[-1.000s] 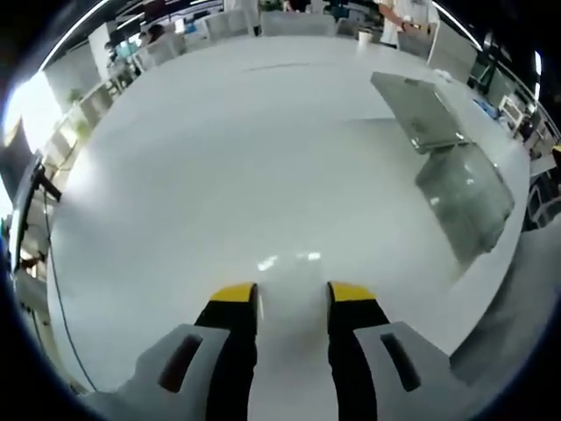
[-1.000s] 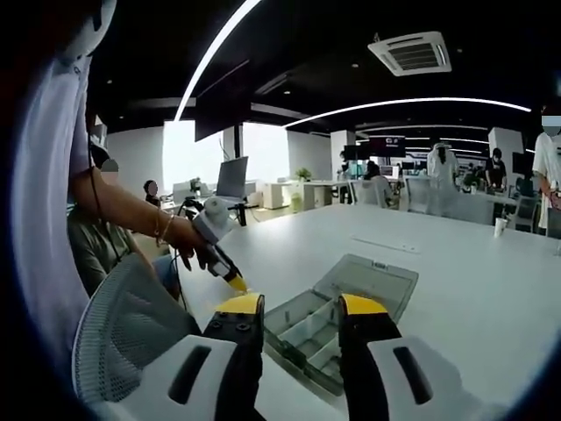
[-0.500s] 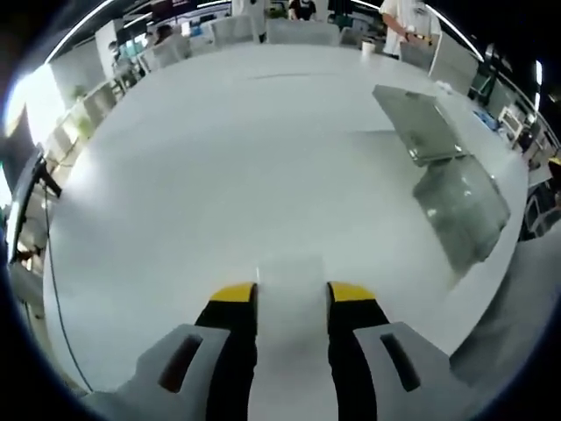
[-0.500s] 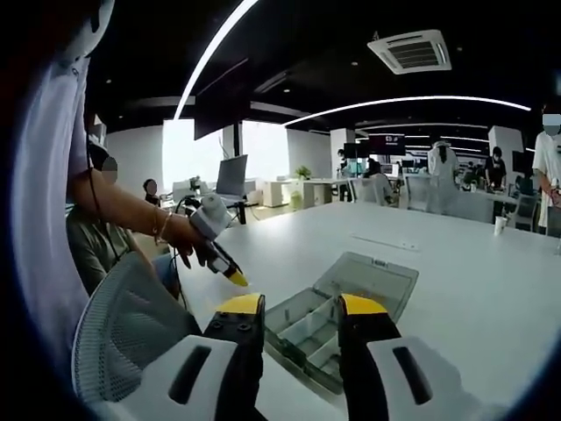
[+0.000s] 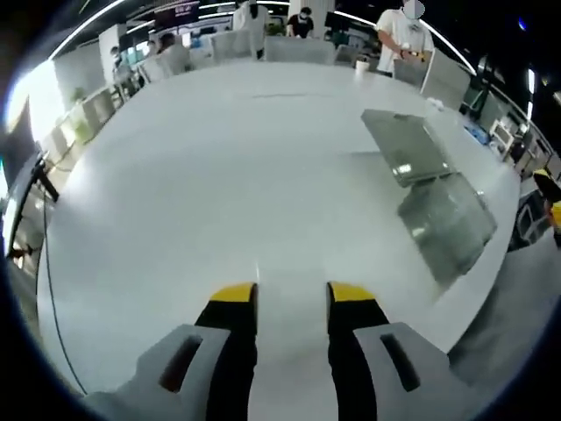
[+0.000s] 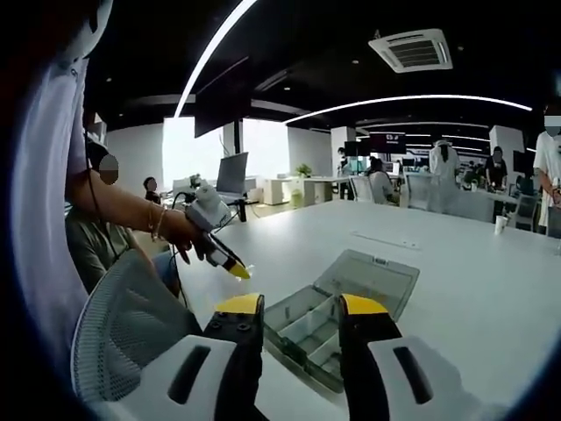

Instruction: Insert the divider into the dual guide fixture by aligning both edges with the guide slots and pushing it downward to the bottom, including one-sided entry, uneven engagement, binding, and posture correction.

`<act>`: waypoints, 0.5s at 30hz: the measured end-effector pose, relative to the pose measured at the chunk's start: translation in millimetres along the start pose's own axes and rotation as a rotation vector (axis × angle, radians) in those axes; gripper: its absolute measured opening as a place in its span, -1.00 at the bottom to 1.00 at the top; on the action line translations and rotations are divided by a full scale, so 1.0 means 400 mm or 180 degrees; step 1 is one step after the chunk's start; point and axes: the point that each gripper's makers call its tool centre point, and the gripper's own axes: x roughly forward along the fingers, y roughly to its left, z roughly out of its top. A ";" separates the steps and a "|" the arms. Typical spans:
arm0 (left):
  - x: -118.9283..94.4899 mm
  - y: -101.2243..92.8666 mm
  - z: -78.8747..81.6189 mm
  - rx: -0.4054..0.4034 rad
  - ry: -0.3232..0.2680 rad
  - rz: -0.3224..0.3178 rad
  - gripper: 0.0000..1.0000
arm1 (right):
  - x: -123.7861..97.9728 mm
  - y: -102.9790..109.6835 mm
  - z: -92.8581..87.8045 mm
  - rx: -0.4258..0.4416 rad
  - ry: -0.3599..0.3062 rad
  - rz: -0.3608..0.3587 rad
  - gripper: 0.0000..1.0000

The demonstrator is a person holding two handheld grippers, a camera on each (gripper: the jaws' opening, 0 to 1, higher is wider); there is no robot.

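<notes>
A clear plastic compartment box (image 5: pixel 443 219) lies on the white table (image 5: pixel 219 167) with its lid (image 5: pixel 403 145) flung open, to the right of my left gripper (image 5: pixel 291 294). The left jaws are shut on a pale see-through divider (image 5: pixel 289 303) whose top edge is faint against the table. In the right gripper view the same box (image 6: pixel 307 329) sits just beyond my right gripper (image 6: pixel 301 305), which is open with nothing between its fingers. The left gripper (image 6: pixel 238 271) hangs in the air left of the box, held by a hand (image 6: pixel 180 235).
A grey mesh chair back (image 6: pixel 131 324) stands at the table's near edge, by the person's sleeve. A paper cup (image 5: pixel 364 63) sits at the far end, where people stand. Wide bare tabletop spreads left of the box.
The left gripper has risen a little and tipped toward the box. In its own view the box has slid slightly leftward. The right gripper has stayed put.
</notes>
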 end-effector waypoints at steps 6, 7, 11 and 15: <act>-0.008 -0.009 0.008 -0.0011 -0.0057 -0.0037 -0.43 | 0.001 -0.002 -0.003 -0.0006 0.0015 -0.0010 -0.28; -0.011 -0.013 0.011 -0.0006 -0.0079 -0.0045 -0.43 | 0.001 -0.002 -0.003 -0.0004 0.0012 -0.0014 -0.27; -0.025 -0.026 0.029 -0.0043 -0.0188 -0.0113 -0.43 | 0.000 -0.006 0.000 -0.0001 -0.0003 -0.0034 -0.25; -0.036 -0.039 0.049 -0.0074 -0.0306 -0.0185 -0.43 | 0.000 -0.008 -0.003 -0.0003 0.0016 -0.0044 -0.25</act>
